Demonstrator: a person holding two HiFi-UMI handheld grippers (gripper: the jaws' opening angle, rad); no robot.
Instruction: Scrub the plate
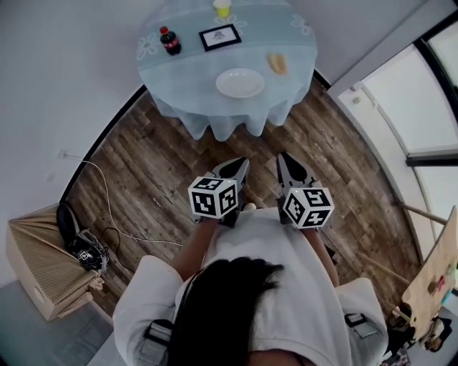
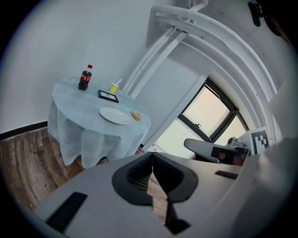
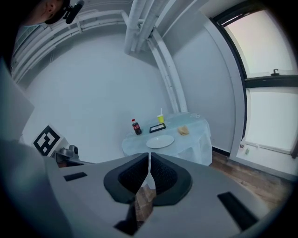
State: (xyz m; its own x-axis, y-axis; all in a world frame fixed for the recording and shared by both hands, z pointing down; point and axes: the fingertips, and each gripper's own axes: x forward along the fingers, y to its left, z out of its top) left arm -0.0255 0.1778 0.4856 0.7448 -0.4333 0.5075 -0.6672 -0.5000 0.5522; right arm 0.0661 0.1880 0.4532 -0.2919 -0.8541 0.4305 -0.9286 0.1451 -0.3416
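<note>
Wood-plank floor (image 1: 154,164), round table (image 1: 290,71) under pale blue cloth. White plate (image 1: 240,83) near the table's front edge, tan sponge (image 1: 277,63) just beside it. Cola bottle (image 1: 169,41), dark frame (image 1: 220,36) and yellow cup (image 1: 222,8) at the table's far side. Left gripper (image 1: 239,166) and right gripper (image 1: 285,160) well short of the table, both pairs of jaws closed on nothing.

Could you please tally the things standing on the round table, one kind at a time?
White plate: 1
Cola bottle: 1
Yellow cup: 1
Black-framed card: 1
Tan sponge: 1
Total: 5
</note>
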